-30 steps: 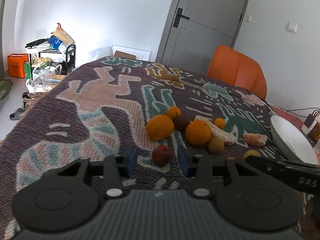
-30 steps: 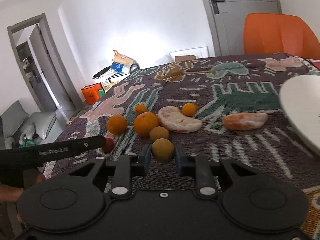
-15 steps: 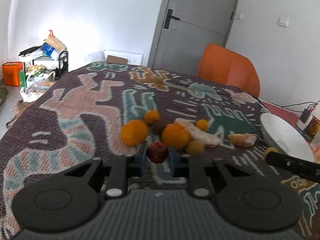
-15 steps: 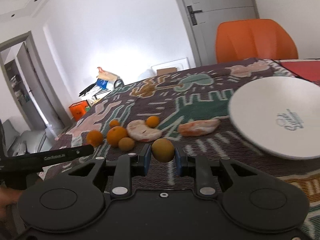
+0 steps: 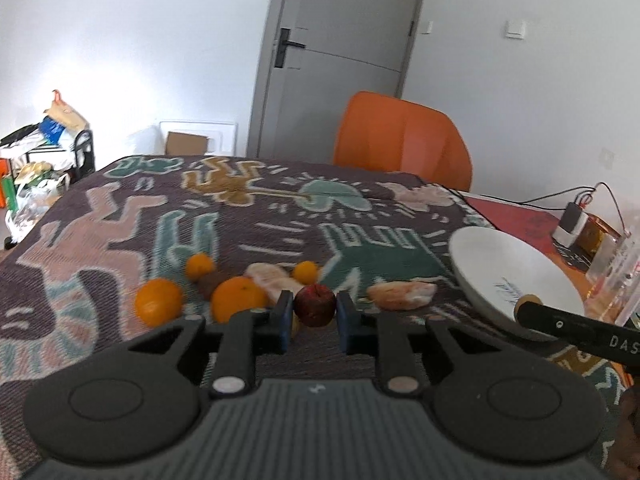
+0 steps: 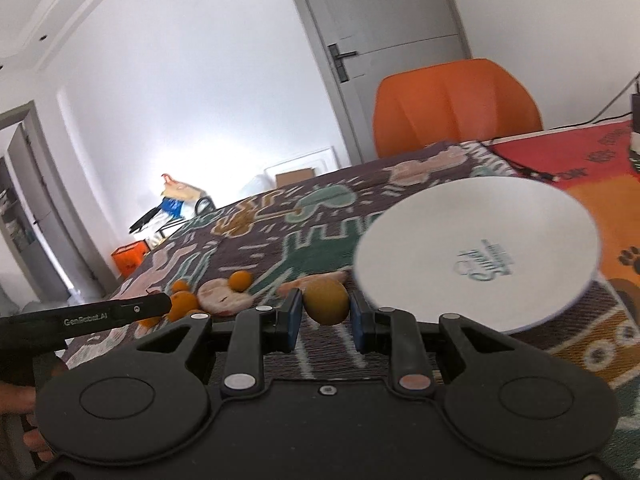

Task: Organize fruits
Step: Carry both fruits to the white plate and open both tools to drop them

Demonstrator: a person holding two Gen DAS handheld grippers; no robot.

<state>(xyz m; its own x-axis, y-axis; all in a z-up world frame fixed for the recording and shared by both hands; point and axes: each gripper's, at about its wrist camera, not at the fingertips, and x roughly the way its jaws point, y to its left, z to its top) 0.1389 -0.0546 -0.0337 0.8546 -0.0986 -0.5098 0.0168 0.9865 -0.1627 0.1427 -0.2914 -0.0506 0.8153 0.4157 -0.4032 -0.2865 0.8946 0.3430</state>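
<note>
Left claw (image 5: 314, 322), having just closed, is now clamping the red fruit (image 5: 315, 305); right claw (image 6: 325, 320) is gripping the yellow fruit (image 6: 326, 303) beside the plate's (image 6: 400, 236) rim.

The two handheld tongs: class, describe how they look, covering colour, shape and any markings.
Both are matt black. The left tongs and right tongs each have two blue-padded fingers on angular black arms, silver pivot pins, two round discs at the base and a ribbed housing on the left one. White lettering runs along each finger's outer side, "GenRobot.AI" on the left tongs seen from the right wrist.
</note>
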